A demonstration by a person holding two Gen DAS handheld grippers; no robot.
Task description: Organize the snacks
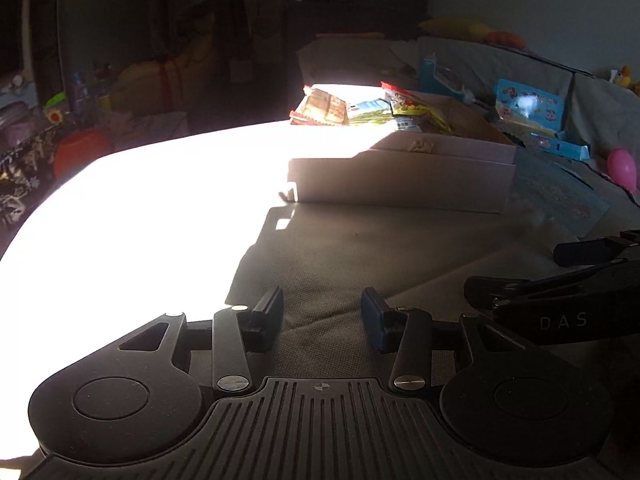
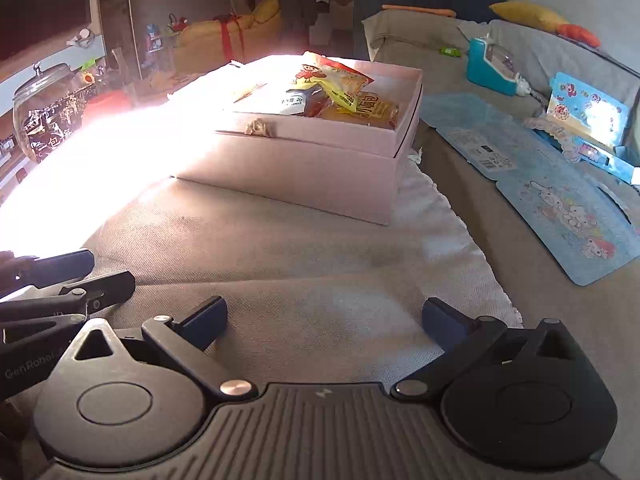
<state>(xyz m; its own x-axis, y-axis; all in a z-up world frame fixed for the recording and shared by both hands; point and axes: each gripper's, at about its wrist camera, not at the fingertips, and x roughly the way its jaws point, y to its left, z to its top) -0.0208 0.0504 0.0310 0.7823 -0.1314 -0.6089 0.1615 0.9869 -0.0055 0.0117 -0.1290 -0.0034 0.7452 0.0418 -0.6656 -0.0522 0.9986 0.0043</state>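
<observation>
A pale pink box stands on the grey cushion ahead of both grippers. Several snack packets lie in it: a yellow and red bag, a white and blue packet and an orange one. In the left wrist view a tan striped packet sits at the box's far left end in the sun. My left gripper hovers low over the cushion, open, nothing between its fingers. My right gripper is open wide, also with nothing in it. Each gripper shows at the edge of the other's view.
Harsh sunlight washes out the cushion's left side. Flattened blue cartoon packaging lies to the right, with a teal toy and a blue picture box behind. A glass jar stands far left. A pink balloon lies right.
</observation>
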